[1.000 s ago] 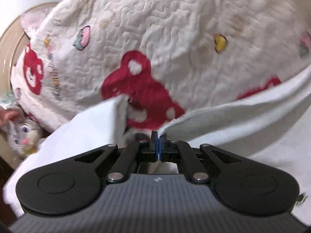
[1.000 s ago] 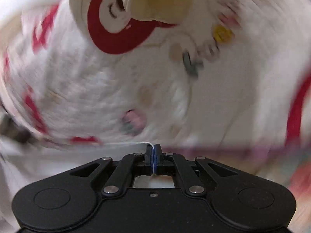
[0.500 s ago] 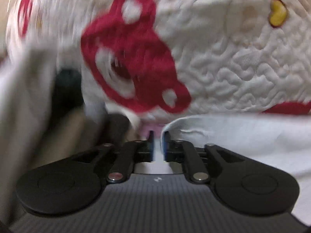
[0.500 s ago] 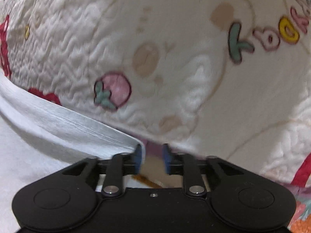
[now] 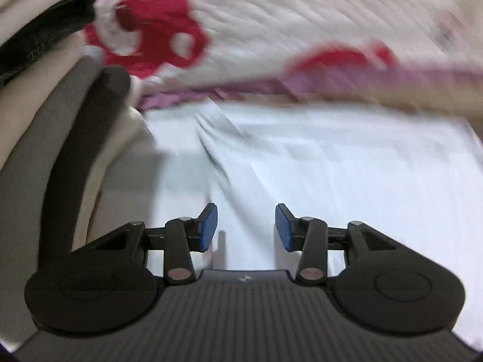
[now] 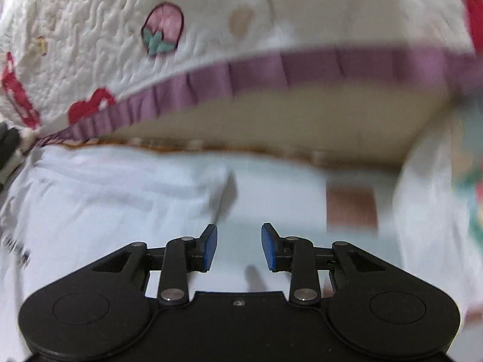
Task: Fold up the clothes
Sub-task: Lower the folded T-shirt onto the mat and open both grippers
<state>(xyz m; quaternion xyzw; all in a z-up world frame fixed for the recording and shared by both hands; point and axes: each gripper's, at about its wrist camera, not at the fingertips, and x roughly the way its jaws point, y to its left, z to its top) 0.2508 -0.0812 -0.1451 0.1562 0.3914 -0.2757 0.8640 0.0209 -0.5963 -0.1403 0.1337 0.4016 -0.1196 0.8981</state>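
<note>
Quilted bedspread (image 6: 271, 24), one: cream ground, printed with red bears and a pink strawberry, edged in a purple ruffle (image 6: 271, 72); filled the upper half of both wrist views. Surface beneath it not identifiable; a tan band showed under the ruffle in the right view.

White garment (image 5: 347, 175), one: spread flat below the ruffled edge, reaching from that edge down to both grippers. Long axis appeared to run left to right, parallel with the ruffle; which end pointed where could not be told, for blur. One crease ran diagonally from the far left toward the left gripper. Small dark lettering near the left margin of the right view, unreadable.

Grey and dark curved pieces (image 5: 75, 150), two, side by side at the left margin of the left view; kind undetermined. Black cloth (image 5: 39, 39), one, above them in the top left corner.

Left gripper (image 5: 246, 230), one: blue pads parted wide, nothing between them, white garment lying beneath.

Right gripper (image 6: 239, 247), one: blue pads likewise spread apart, released, poised over the same garment.
</note>
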